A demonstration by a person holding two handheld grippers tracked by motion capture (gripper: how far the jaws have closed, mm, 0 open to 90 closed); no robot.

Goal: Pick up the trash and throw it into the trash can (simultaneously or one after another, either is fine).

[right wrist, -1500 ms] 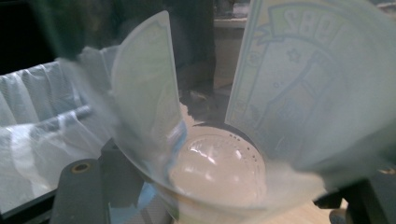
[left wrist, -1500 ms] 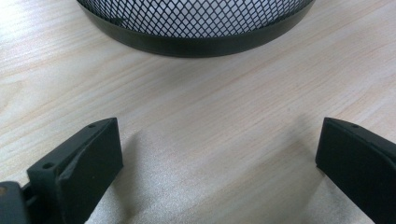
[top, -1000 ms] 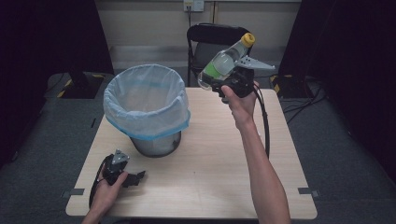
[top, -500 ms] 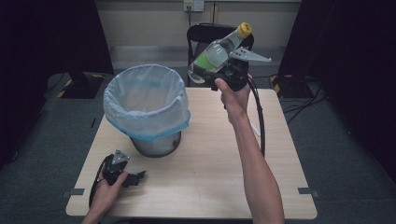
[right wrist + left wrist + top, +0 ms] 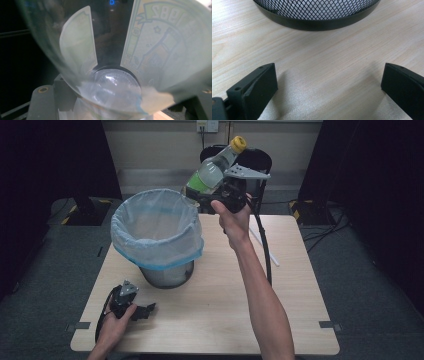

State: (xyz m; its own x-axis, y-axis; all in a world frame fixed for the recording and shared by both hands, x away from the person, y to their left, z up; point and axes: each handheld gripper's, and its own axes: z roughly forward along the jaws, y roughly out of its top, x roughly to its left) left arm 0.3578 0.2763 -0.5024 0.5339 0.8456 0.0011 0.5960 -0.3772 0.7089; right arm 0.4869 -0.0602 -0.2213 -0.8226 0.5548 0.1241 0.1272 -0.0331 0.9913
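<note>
High view, near edge first: left gripper (image 5: 131, 306) rests on the wooden table (image 5: 210, 320) close to the front-left corner, a hand around its body. Left gripper view confirms jaws spread wide, bare tabletop between them, black mesh base of the bin (image 5: 317, 12) just ahead, not touching.

Mid-table: mesh bin (image 5: 167, 272) stands upright left of centre, lined with a pale blue bag (image 5: 155, 227) folded over the rim, mouth wide open. Bare wood lies to the bin's right and in front, across to the right edge. A thin white strip (image 5: 265, 249) lies on the right half, near the trailing cable.

Farther back: right gripper (image 5: 212, 199) held up above the table's far edge, just right of the bin's rim, clamped on a plastic bottle (image 5: 210, 170).

Bottle: clear, green-and-white label round its lower body, yellow cap (image 5: 238, 143). Tilted, cap up and to the right, base down-left toward the bin mouth. Right gripper view looks through the clear wall (image 5: 107, 87) at close range; label seen from inside, jaws pressed against the bottle low in frame.

Beyond the table: a black chair, dark curtains on both sides, grey floor.
</note>
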